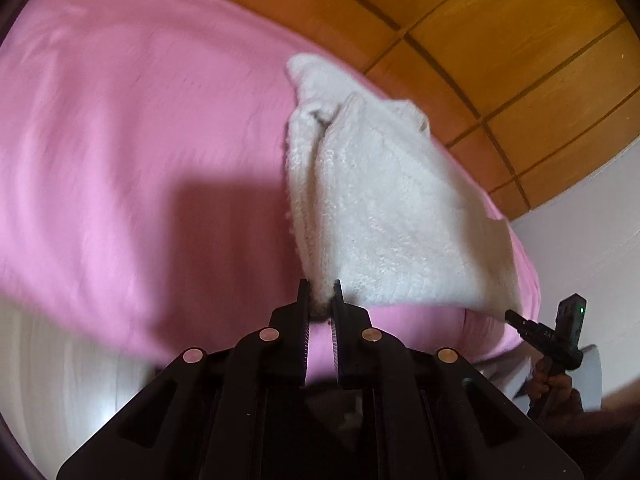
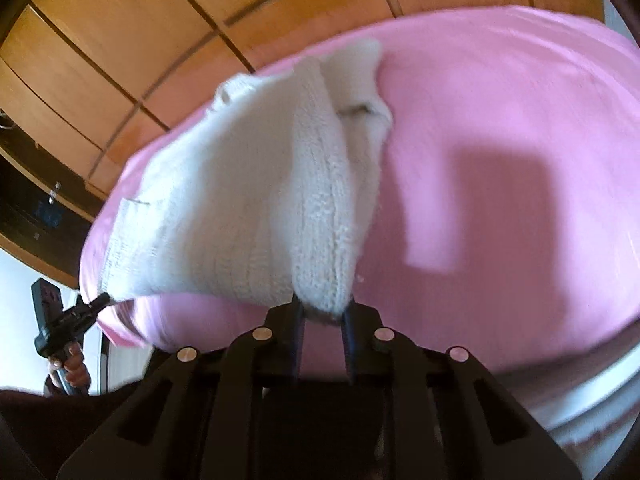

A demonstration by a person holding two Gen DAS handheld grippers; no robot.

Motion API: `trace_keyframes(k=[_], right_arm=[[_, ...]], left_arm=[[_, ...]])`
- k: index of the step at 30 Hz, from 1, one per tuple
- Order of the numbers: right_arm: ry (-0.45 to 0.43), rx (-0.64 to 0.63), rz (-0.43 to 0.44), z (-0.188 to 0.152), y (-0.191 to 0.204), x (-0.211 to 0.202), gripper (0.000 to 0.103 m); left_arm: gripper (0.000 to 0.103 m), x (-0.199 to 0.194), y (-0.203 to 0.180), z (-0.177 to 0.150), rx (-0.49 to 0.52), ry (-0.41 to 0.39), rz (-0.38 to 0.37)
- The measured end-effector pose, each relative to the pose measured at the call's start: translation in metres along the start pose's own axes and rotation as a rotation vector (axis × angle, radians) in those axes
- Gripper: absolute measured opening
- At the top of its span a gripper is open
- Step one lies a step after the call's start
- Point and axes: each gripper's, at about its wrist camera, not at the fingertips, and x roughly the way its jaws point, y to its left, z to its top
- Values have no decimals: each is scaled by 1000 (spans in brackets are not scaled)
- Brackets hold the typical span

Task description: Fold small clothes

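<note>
Our left claw (image 1: 320, 294) is clenched on one lower corner of the white knitted garment (image 1: 376, 208); our right claw (image 2: 323, 307) grips the other corner. The garment hangs stretched between both claws, rising toward frame centre above the pink bed cover (image 1: 120, 140). Wooden panelling (image 1: 500, 40) fills the upper right.

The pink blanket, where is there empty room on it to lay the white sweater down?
The pink blanket lies bare across its wide stretch right of the white sweater in the right wrist view, the claw's shadow falling on it. Crowded: the near edge, where the left claw and right claw each pinch the sweater.
</note>
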Motion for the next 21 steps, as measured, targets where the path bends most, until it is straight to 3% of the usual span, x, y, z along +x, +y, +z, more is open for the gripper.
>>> trace_keyframes(k=[1,3,4,6,8,9,10,11,13,14,16,17,21], right_arm=[[19,14,-13,-5,-5,1,0],[48,6,-49,-10,-9,3,0],[40,6,-53,-9,-8,1,0],[-7,2,-50,1,-4,-7,0],[-68,-42,-82,12,5,-16,5],[-93,-66,-77,21,14,-18,12],[-118,-90,-72,28,24,-18,33],[-139,-110,-72,33,33,-17,41],[-158,-170,-47,46,53,-6,43],[-158,-188,-39,51,64,3,43],[-149,-244,-10,58,85,23,43],[-145,-281,-13,61,98,36,43],[-110,-350,-21,69,130,83,43]], left_arm=[[8,-1,3,-7,-8,18,14],[0,-1,9,-13,-19,44,42],[0,-3,12,-12,-20,36,103],[0,-10,14,-6,-36,-3,110],[0,-20,9,9,-19,-67,100],[0,-22,-3,18,32,-93,94],[0,-22,-10,23,70,-102,87],[0,-20,-21,28,111,-108,77],[0,-4,-46,41,191,-100,38],[4,2,-53,41,214,-90,29],[49,24,-68,49,254,-60,26],[53,35,-75,49,270,-48,26],[53,77,-91,52,340,16,68]])
